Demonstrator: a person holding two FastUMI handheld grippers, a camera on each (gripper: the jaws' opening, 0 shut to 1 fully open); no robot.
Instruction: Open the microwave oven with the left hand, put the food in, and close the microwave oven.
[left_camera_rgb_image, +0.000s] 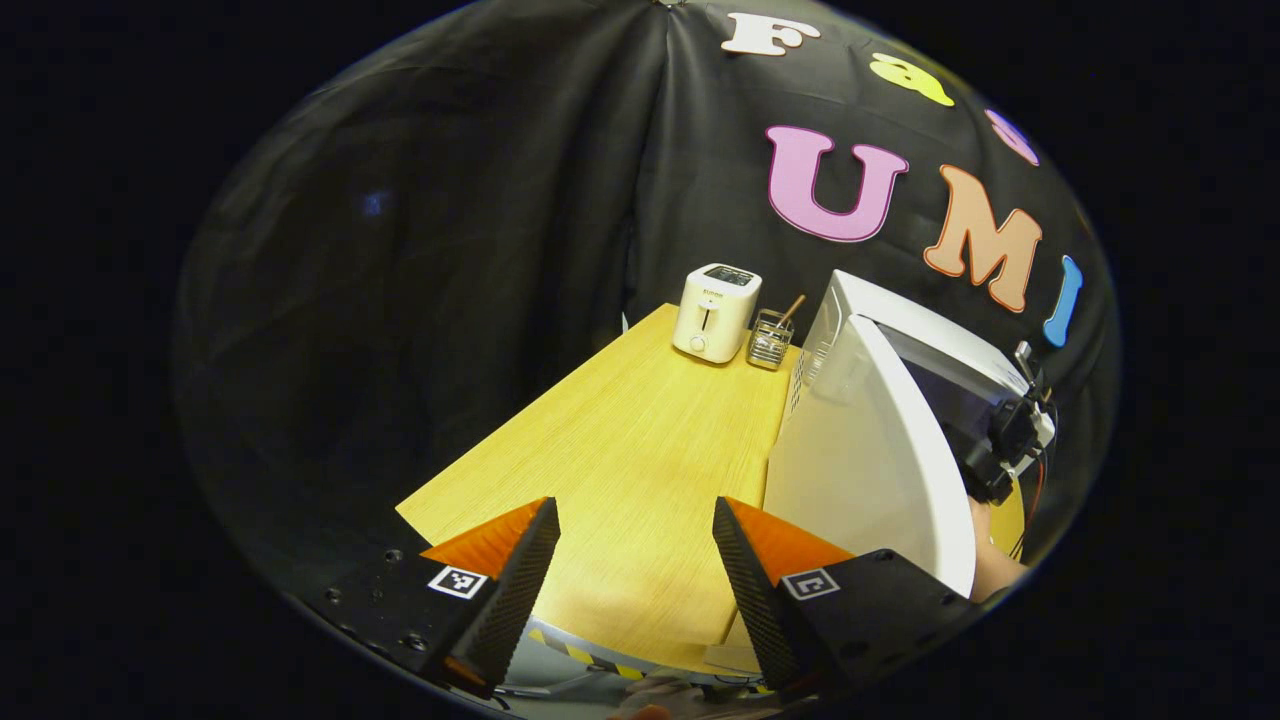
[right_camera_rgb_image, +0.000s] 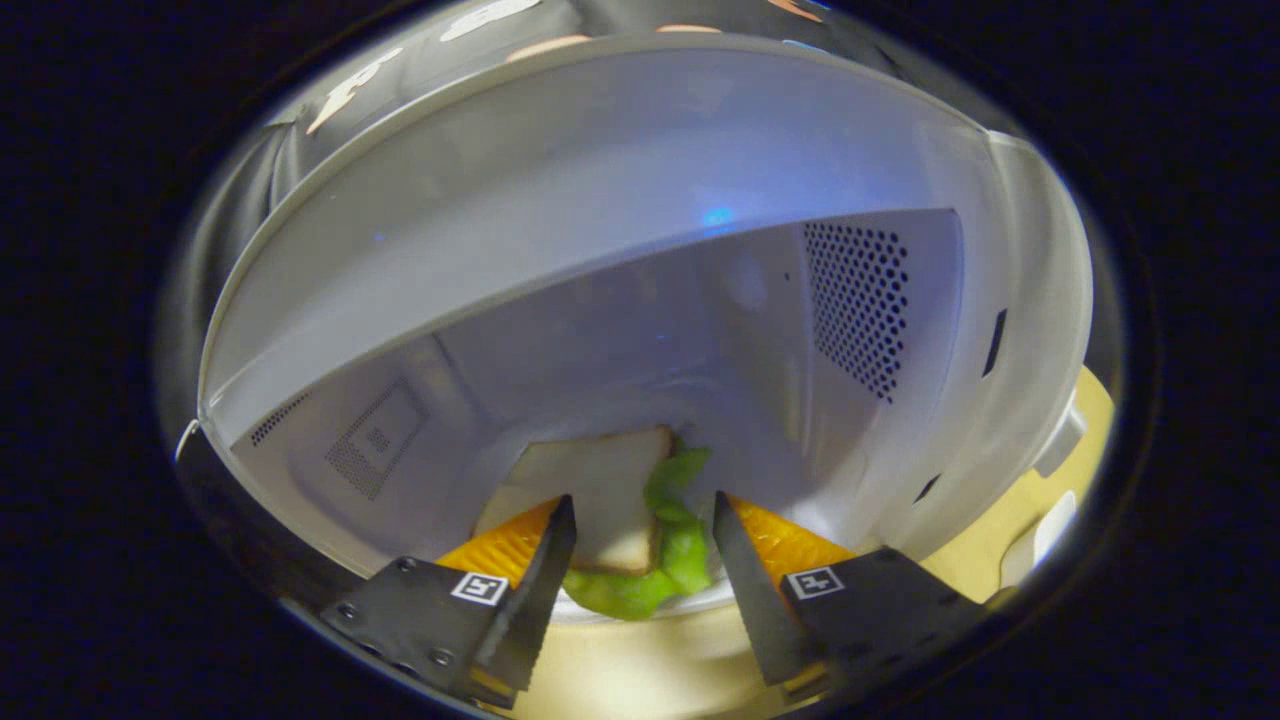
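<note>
at the far left of the left gripper view, we see the left gripper (left_camera_rgb_image: 635, 560), its fingers apart and holding nothing, over the wooden table (left_camera_rgb_image: 640, 440); further right stands the microwave oven (left_camera_rgb_image: 900, 400) with its door (left_camera_rgb_image: 870, 470) swung open. in the right gripper view, the right gripper (right_camera_rgb_image: 640, 560), fingers spread, flanks the food (right_camera_rgb_image: 625, 505), a sandwich lying just inside the cavity; whether they touch it we cannot tell. we judge opening done, loading nearly done, closing left.

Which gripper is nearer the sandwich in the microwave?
Right. The right gripper is at the microwave opening, the sandwich between its open jaws. The left gripper hangs outside, over the table.
</note>
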